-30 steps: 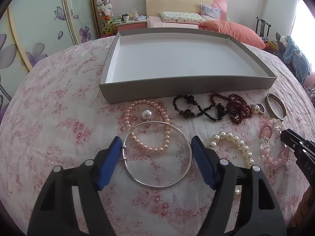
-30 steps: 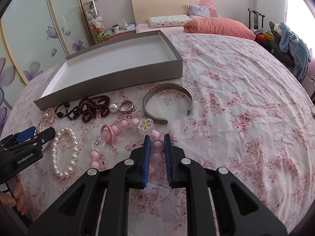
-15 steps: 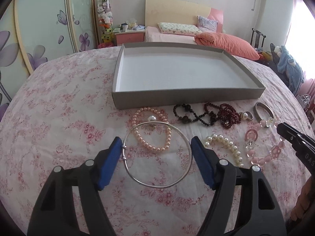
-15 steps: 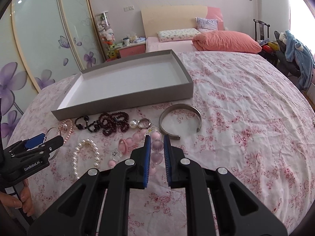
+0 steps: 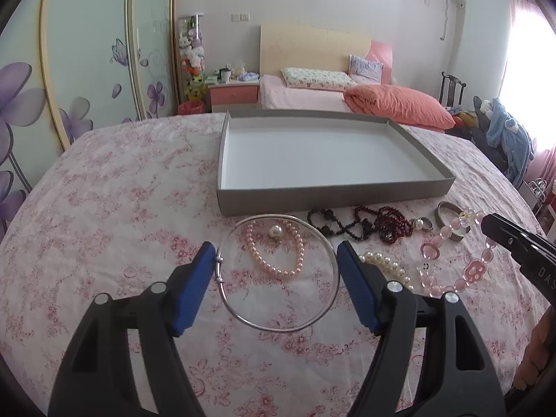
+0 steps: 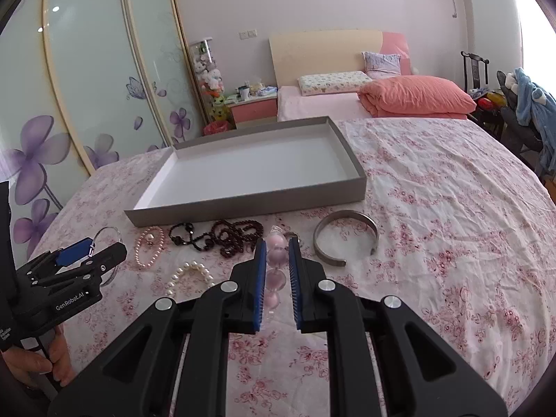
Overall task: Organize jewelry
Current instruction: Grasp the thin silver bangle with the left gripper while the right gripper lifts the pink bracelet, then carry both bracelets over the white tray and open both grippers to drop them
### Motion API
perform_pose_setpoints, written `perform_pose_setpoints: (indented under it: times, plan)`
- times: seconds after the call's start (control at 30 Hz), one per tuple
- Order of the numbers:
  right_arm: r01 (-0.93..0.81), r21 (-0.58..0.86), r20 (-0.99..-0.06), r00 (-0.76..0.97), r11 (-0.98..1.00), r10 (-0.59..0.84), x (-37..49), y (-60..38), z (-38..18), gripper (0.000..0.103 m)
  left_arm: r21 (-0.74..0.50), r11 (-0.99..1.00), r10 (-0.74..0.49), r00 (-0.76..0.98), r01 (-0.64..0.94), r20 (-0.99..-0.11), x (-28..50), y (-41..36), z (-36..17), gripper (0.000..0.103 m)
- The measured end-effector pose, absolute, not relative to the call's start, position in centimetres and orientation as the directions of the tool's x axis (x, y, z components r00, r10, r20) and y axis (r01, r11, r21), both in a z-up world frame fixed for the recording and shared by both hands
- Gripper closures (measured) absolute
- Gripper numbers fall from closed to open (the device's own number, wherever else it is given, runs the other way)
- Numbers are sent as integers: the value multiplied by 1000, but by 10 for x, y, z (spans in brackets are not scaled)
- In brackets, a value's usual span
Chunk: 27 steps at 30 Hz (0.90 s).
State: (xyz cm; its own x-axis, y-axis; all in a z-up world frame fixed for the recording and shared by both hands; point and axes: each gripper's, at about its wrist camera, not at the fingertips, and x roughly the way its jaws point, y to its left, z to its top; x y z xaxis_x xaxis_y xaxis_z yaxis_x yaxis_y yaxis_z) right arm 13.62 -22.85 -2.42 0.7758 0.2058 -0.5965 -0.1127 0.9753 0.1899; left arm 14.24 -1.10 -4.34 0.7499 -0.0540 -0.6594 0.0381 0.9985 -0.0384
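My left gripper (image 5: 276, 266) has its blue pads pressed on both sides of a thin silver bangle (image 5: 278, 326). The jaws stand wide because the ring is wide. The bangle hangs up in the air, over a pink pearl bracelet (image 5: 274, 253) that lies on the flowery bedspread (image 5: 114, 215).

My right gripper (image 6: 277, 271) is pinched nearly closed on a pink bead bracelet (image 6: 277, 253). In the left wrist view that bracelet (image 5: 451, 253) dangles from the black tip of the right gripper, up off the bed, with a small flower bead at its top.

The other jewelry lies in a row just in front of the gray tray (image 5: 333, 198). There is a black bead bracelet (image 5: 326, 222), a dark red bead string (image 5: 385, 224) and a small ring (image 5: 422, 223). A silver cuff (image 6: 345, 236) lies to the right of them. A white pearl bracelet (image 6: 193, 274) lies nearer to me, between my two grippers.

The tray sits flat on the bed with its white inside showing. A hand (image 6: 38, 365) holds the left gripper's handle at the bottom left of the right wrist view.
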Motion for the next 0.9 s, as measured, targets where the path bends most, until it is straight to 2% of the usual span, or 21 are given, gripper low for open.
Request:
perform_pose_setpoints:
  times: [0.37,0.6,0.9]
  plan:
    - [-124,186,-554,806,975,208,132,-227,-13,89,-14,1000,-20,818,15,-575,131,-16,-26,33]
    - [-129,193,-542,812,973,216,133,-229,-9,89,-3,1000,-22,833,24,-553,131,-22,-19,33]
    - [-141,164,-474,857,976,204,144,-228,19,89,34,999,-12,867,34,-499,144,-33,0,33]
